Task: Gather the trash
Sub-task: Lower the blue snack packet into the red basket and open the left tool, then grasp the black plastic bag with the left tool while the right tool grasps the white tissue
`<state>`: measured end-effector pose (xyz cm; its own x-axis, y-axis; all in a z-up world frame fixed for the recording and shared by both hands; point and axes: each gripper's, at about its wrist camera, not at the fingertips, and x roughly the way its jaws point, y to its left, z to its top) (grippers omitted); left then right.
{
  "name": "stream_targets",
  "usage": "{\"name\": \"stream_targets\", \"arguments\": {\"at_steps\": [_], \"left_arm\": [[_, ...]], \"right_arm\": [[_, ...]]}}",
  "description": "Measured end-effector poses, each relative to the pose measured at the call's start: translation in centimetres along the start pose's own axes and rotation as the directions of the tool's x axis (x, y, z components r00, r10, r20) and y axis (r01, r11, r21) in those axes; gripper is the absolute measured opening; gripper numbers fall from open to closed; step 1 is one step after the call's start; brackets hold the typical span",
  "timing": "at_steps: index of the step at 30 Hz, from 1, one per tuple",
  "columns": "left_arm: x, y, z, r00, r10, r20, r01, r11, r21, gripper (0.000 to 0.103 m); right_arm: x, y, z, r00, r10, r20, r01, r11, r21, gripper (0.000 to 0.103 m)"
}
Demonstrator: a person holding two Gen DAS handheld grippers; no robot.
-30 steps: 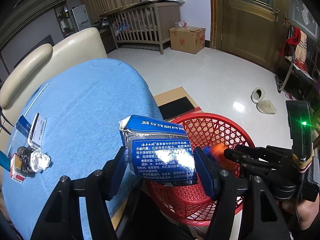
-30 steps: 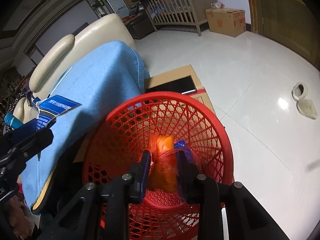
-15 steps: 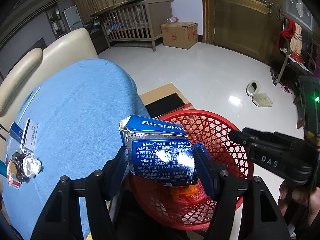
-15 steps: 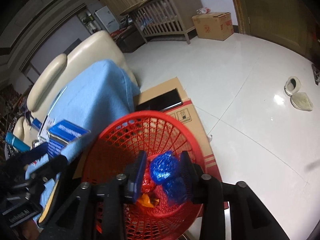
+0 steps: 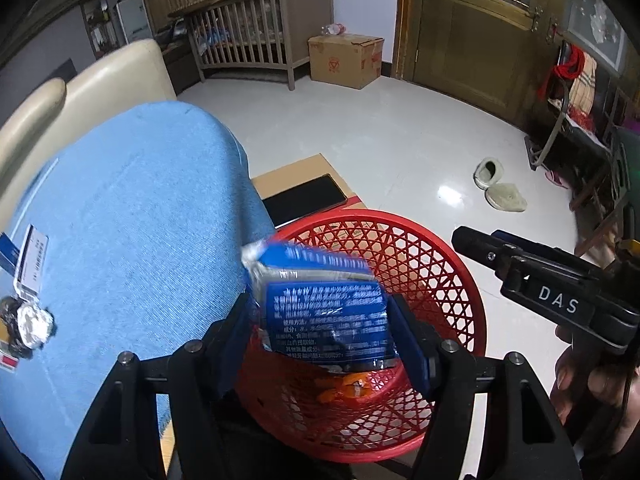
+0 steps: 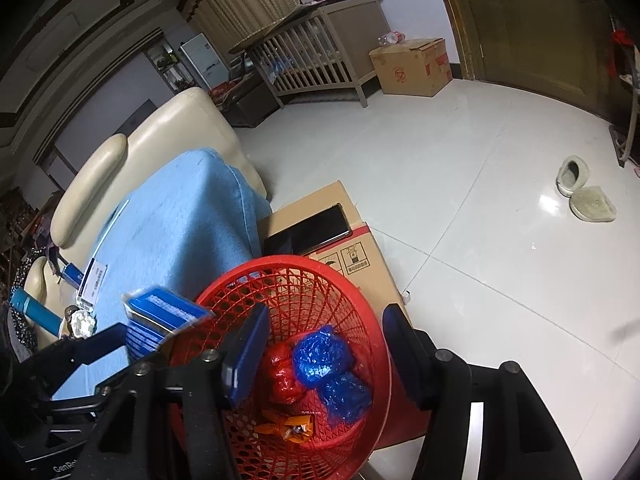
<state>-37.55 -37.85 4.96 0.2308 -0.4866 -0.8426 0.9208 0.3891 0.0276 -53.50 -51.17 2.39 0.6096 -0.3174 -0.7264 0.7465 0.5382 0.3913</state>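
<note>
While the left gripper (image 5: 324,332) holds a crumpled blue-and-silver toothpaste box (image 5: 320,304) clamped between its fingers (image 5: 236,332) over the near rim of the red basket (image 5: 440,264), the right gripper (image 6: 324,356) hangs over the same basket with its fingers (image 6: 248,352) spreading apart and nothing held between them. In the right wrist view the basket's bottom holds a red crumpled wrapper (image 6: 282,372), two blue crumpled wrappers (image 6: 320,354) and an orange wrapper (image 6: 290,426). The basket sits against a cardboard box (image 6: 360,256) that carries a dark phone (image 6: 308,232), just beside a surface draped in blue cloth (image 5: 132,224). At the cloth's far left edge lie a foil ball (image 5: 34,322) and a white-and-blue carton (image 5: 32,264), well apart from the basket. A person's hand (image 5: 592,392) grips the right gripper's handle at the right edge of the left wrist view.
</note>
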Motion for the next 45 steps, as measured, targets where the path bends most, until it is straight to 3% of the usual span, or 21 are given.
{"name": "stream_targets", "arguments": {"at_steps": [15,29,39,45], "left_arm": [[-1.5,1.3,0.0,0.999,-0.005,0.032,0.006,0.999,-0.036,0.072],[-4.4,7.8,-2.3,0.994,0.063,0.091,-0.045,0.981,-0.188,0.072],[-6.0,14.6,-6.5,0.983,0.159,0.09,-0.119,0.931,-0.345,0.072],[-7.3,20.2,-10.0,0.969,0.236,0.078,-0.174,0.866,-0.468,0.072]], "right_arm": [[-0.9,2.2,0.8,1.0,-0.006,0.016,0.007,0.999,-0.04,0.063],[-0.7,7.6,0.2,0.999,0.033,-0.008,-0.034,0.989,-0.146,0.063],[0.3,13.0,-1.6,0.996,0.067,-0.065,-0.082,0.962,-0.259,0.063],[2.0,17.8,-3.3,0.988,0.086,-0.131,-0.127,0.929,-0.348,0.063]]}}
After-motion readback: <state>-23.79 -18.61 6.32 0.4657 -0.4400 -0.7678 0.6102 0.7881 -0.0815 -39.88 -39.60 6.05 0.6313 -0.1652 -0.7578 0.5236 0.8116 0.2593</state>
